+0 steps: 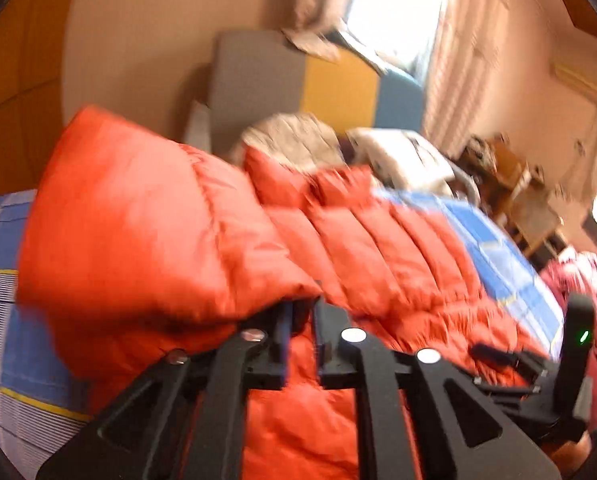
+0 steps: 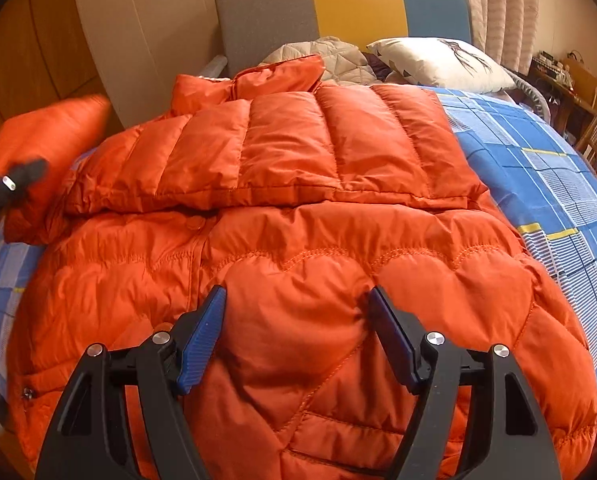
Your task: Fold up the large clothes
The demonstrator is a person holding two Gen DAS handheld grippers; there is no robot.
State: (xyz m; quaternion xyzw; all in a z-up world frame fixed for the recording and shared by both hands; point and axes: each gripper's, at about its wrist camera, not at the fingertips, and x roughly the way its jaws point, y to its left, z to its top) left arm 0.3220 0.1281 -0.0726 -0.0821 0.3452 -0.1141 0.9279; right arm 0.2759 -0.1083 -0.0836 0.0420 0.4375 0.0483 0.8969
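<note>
A: Located orange puffer jacket [image 2: 298, 264] spread across the bed [image 2: 538, 168], upper part folded down over the lower quilted body. Found left sleeve [image 1: 138, 216] lifted clear of the bed.

B: Noted left claw [image 1: 300, 336] nearly pressed together, orange sleeve fabric bunched at its tips; pad contact lost in heavy blur, so grip not confirmed. Seen from right wrist only as a dark smear [image 2: 14, 184] at the frame edge.

A: Recorded right claw [image 2: 296, 336] spread wide, hovering over the jacket's lower body, nothing pinched.

B: Logged pillow [image 2: 438, 62] and grey quilt [image 2: 330, 60] beyond the collar. Cut off: jacket hem, below the claw arms.
</note>
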